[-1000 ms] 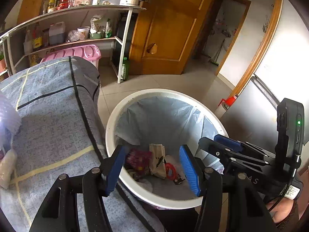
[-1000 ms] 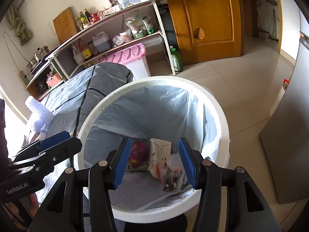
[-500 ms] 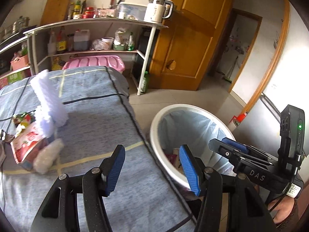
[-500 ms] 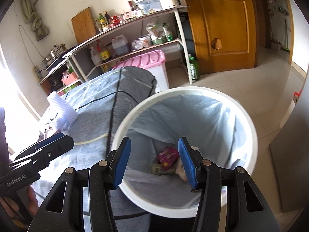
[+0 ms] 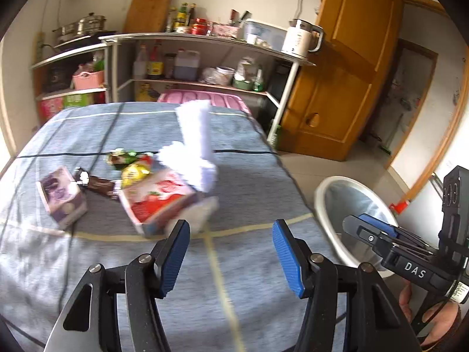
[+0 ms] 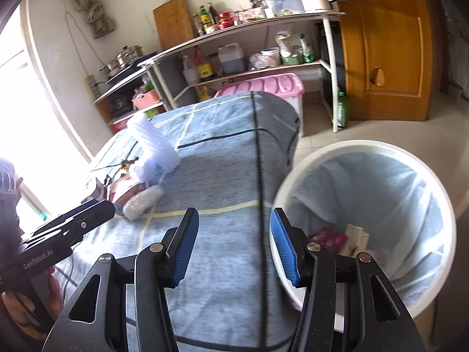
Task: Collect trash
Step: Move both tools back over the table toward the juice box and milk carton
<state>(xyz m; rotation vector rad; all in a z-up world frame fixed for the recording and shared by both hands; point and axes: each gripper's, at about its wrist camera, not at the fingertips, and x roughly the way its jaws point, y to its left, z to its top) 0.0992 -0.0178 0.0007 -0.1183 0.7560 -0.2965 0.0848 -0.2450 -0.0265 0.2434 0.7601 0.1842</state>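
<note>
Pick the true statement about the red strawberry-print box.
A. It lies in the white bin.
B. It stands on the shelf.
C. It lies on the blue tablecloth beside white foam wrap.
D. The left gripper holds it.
C: the red strawberry-print box lies on the blue tablecloth next to the white foam wrap, clear of both empty grippers.

1. Before me stands the table point(image 5: 240, 264); the trash lies in its left half, near the middle.
2. The strawberry box point(image 5: 158, 202) lies between the small carton point(image 5: 60, 196) at its left and the foam wrap point(image 5: 196, 146) behind it at the right.
3. The candy wrappers point(image 5: 129, 164) lie behind the strawberry box.
4. The bin point(image 6: 366, 220) stands on the floor, just beside the table's right edge; some trash is already in it.
5. The shelves point(image 5: 205, 58) stand behind the table's far edge.
</note>
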